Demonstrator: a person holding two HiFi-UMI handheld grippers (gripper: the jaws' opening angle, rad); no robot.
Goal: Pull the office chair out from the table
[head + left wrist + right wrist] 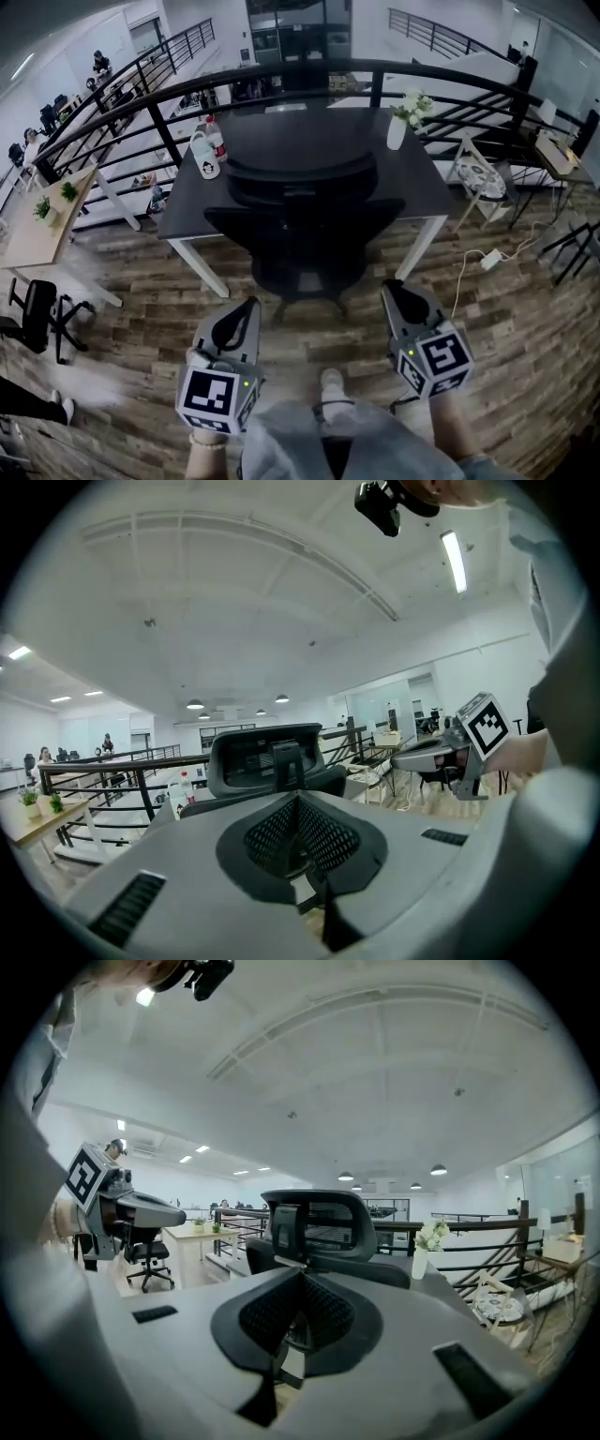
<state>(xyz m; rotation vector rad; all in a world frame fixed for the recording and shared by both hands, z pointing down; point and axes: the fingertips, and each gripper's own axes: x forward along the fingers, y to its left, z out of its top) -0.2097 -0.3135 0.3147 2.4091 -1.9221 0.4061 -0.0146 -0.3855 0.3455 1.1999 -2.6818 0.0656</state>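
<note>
A black mesh office chair (pixel 305 225) stands tucked against the near edge of the dark table (pixel 427 183), its back toward me. My left gripper (pixel 247 306) and right gripper (pixel 391 285) hover side by side over the wooden floor, short of the chair and touching nothing. Both are shut with nothing between the jaws. In the left gripper view the chair's headrest (pixel 267 757) rises beyond the closed left gripper (pixel 298 801), with the right gripper (pixel 450 752) off to the side. The right gripper view shows the chair (pixel 314 1218) ahead of the closed right gripper (pixel 302 1276).
Two bottles (pixel 206 152) and a white vase with flowers (pixel 398 127) stand on the table. A black railing (pixel 141 84) curves behind it. Another black chair (pixel 37 314) and a wooden desk (pixel 33 234) sit at left. A cable and plug (pixel 490 260) lie at right.
</note>
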